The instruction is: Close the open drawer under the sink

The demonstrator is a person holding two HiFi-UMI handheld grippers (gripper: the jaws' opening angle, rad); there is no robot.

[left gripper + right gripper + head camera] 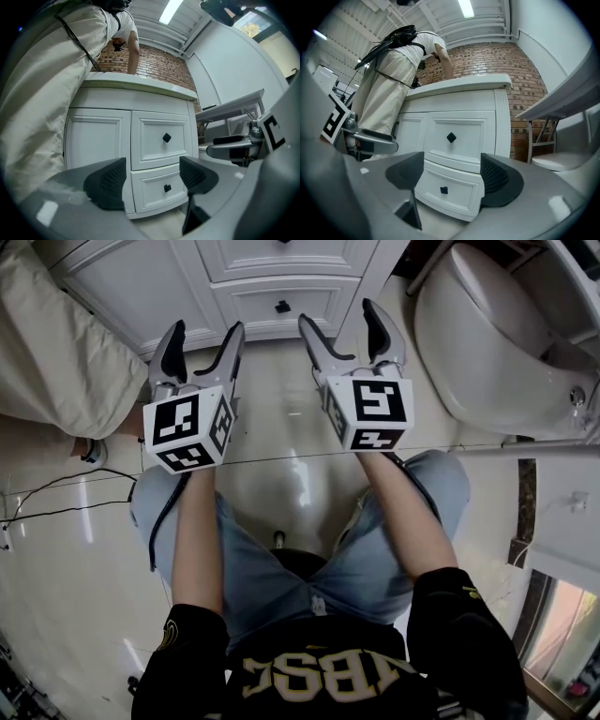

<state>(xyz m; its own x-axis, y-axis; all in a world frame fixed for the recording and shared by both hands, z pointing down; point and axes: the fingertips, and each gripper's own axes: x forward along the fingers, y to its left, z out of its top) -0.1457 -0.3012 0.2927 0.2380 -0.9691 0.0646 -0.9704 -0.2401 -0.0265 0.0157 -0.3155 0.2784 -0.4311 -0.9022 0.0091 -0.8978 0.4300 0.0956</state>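
Pointing level, left claw (pixel 206 334) and right claw (pixel 337 317) face the lower drawer (pixel 253 304).

A strip light (pixel 466 7) is glowing overhead; a brick wall (pixel 501 58) is running behind the white counter (pixel 459 84); the glossy pale floor (pixel 75 559) is reflecting light beside a white toilet (pixel 497 343).

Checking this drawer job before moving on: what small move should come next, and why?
Probably ease the right gripper forward to press the lower drawer shut. In the right gripper view it seems to stand slightly proud of the upper drawer, and this gripper and the left gripper hang open, empty, short of the cabinet.
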